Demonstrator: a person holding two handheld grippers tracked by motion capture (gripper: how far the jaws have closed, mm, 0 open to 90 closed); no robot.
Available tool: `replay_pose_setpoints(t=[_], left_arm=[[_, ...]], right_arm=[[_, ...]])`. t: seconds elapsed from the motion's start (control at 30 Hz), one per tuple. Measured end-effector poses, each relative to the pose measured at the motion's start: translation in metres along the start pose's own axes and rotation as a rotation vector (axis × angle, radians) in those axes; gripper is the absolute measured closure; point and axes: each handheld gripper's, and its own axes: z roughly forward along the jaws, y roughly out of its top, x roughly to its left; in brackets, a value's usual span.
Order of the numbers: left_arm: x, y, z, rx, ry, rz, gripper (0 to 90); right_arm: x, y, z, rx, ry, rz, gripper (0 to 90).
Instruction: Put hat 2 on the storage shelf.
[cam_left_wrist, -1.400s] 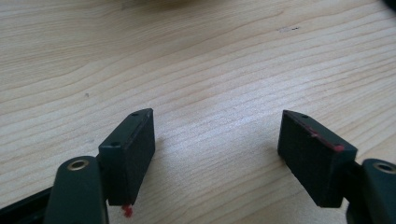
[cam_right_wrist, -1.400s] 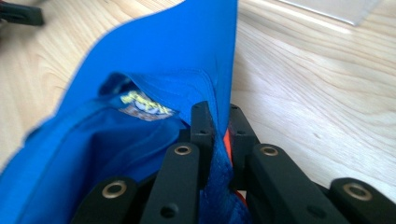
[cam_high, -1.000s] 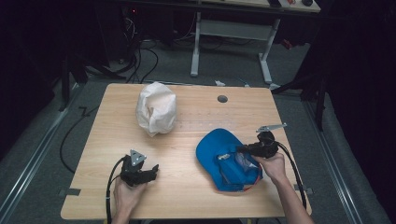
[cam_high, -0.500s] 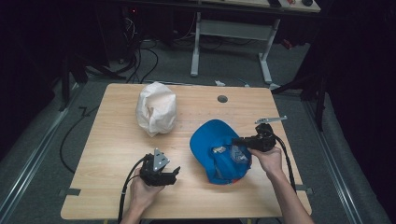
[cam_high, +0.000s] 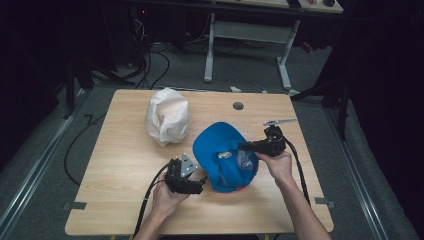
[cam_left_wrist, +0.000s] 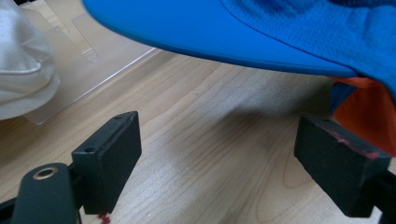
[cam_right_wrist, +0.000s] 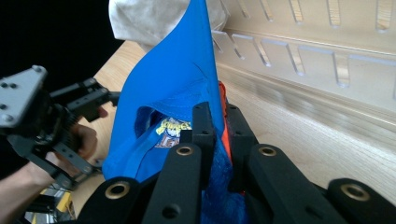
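High view was dim: lit table (cam_high: 125, 200) in a pool of overhead light, surroundings near black from 9 through 3 o'clock, image soft and grainy. Left gripper view was bright; blue cap (cam_left_wrist: 224, 32) cast a soft shadow on the wood, jaw edges slightly blurred. Right gripper view was sharp near center, black at 9–10 o'clock, with the background washed out toward 2 o'clock.

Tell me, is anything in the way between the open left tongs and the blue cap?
Nothing visible. The left tongs stand open just beside the cap, with bare table between them. The right tongs are clamped on the cap.
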Motion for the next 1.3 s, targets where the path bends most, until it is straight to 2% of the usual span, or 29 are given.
replay_pose_setpoints(t=[0.1,0.2,0.27,0.47,0.57,0.8,0.9,0.97,1.3], left_arm=[[0.0,0.001,0.005,-0.013,-0.019,-0.025,15.3],[0.0,0.002,0.006,-0.021,-0.029,-0.033,15.3],[-0.001,0.004,0.004,-0.039,-0.021,-0.034,15.1],[0.001,0.005,-0.003,-0.058,0.001,-0.035,14.7],[0.001,0.005,-0.005,-0.065,0.009,-0.037,14.3],[0.004,0.003,-0.008,-0.054,0.031,-0.011,12.7],[0.003,0.003,-0.009,-0.051,0.027,0.017,12.4],[0.002,0.003,-0.01,-0.049,0.026,0.032,12.4],[0.002,0.004,-0.009,-0.036,0.013,0.053,13.6]], right_arm=[[0.0,0.0,0.004,0.004,-0.004,0.016,85.9],[0.0,-0.001,0.007,0.013,-0.01,0.02,85.9],[0.003,-0.002,0.013,0.042,-0.051,0.002,85.8],[0.007,-0.005,0.021,0.086,-0.096,-0.031,85.5],[0.008,-0.006,0.023,0.095,-0.105,-0.042,85.4],[0.008,-0.013,0.03,0.16,-0.118,-0.049,84.9],[0.01,-0.016,0.033,0.202,-0.136,-0.062,84.6],[0.011,-0.016,0.034,0.207,-0.129,-0.066,84.7],[0.012,-0.017,0.038,0.24,-0.097,-0.048,84.3]])
